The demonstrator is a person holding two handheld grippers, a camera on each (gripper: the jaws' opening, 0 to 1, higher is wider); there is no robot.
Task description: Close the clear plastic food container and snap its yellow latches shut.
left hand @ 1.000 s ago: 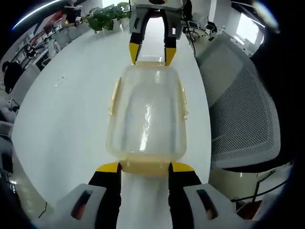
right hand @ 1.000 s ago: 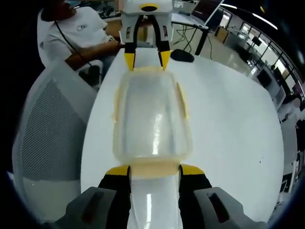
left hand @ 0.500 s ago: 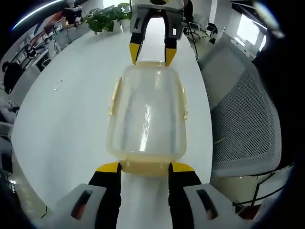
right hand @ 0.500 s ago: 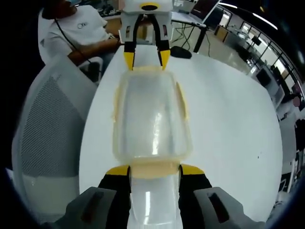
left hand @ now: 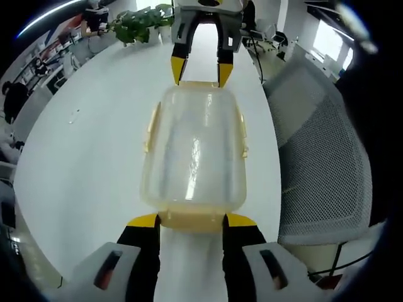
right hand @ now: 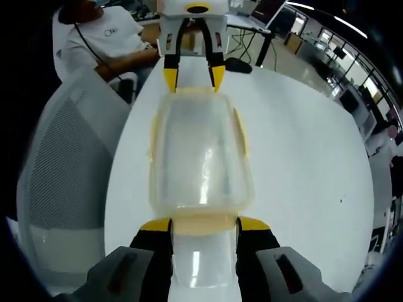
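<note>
While the container point(left hand: 194, 151) lies lengthwise on the white worktop point(left hand: 88, 157), it is caught end to end between the two grippers. In the left gripper view, the left gripper point(left hand: 191, 219) has its yellow-tipped jaws spread apart, one to each side of the near end latch point(left hand: 191, 219), the tips touching the container's end. At the far end the right gripper point(left hand: 202, 70) stands the same way, jaws apart and tips against the far latch (neither pair is clamped on anything).

From the right gripper view the picture mirrors itself: the right gripper point(right hand: 204, 224) brackets its end latch point(right hand: 204, 223), and the left gripper point(right hand: 194, 77) meets the opposite end of the container point(right hand: 200, 154). The lid is on, and the pale yellow side latches point(right hand: 242, 139) lie along the long sides.

A mesh chair point(left hand: 321, 151) stands beside the worktop, and a person point(right hand: 104, 38) in a white shirt sits beyond it.
</note>
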